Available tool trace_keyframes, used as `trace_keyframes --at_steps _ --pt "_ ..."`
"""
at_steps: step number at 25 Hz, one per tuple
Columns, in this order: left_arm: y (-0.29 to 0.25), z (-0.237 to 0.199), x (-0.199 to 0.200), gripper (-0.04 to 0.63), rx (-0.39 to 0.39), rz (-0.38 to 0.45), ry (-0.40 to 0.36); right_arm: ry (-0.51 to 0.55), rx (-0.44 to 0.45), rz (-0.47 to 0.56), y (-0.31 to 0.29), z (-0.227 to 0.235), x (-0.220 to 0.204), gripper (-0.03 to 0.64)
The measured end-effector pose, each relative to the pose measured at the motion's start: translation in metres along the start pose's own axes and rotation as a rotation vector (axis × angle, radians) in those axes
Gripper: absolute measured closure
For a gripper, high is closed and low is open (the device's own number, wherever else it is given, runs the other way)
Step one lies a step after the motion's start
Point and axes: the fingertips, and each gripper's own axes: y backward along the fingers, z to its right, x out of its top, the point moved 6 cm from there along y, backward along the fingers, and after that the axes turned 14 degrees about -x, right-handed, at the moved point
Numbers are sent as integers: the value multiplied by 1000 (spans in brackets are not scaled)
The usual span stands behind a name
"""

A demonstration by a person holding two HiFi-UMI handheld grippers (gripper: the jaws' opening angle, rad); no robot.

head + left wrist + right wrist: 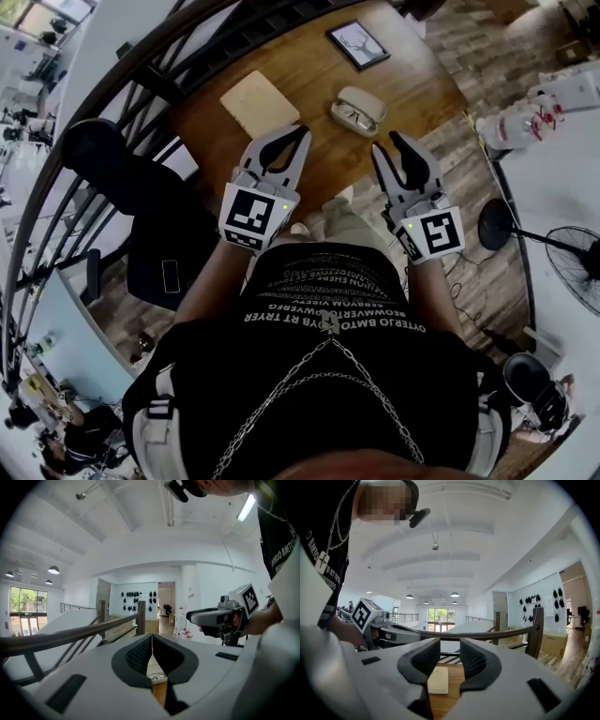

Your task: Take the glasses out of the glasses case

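Observation:
An open pale glasses case (356,111) lies on the round wooden table (309,84), with the glasses (353,117) inside its lower half. Both grippers hover at the table's near edge, short of the case and apart from it. My left gripper (302,132) is shut, its jaws meeting at the tips with nothing between them (151,637). A sliver of the case (153,676) shows below those jaws. My right gripper (384,145) is open by a narrow gap and holds nothing (450,644). Each gripper also appears in the other's view.
A pale rectangular board (260,101) (438,679) lies left of the case. A framed picture (358,44) sits at the table's far side. A curved dark railing (122,84) runs behind, a black chair (141,216) stands at the left, and a floor fan (572,267) at the right.

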Motion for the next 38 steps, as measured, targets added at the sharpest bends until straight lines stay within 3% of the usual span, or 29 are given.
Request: trace_keyframes --at_steps 7,20,38 --pt "-21 -15 4 566 41 -11 1 10 48 1 -30 23 -3 500" --pt "-70 -40 7 566 60 -50 6 -5 93 -106 -81 64 -49 500" --pt "-103 -65 8 566 94 -80 30 7 204 -374 -149 84 -170 500"
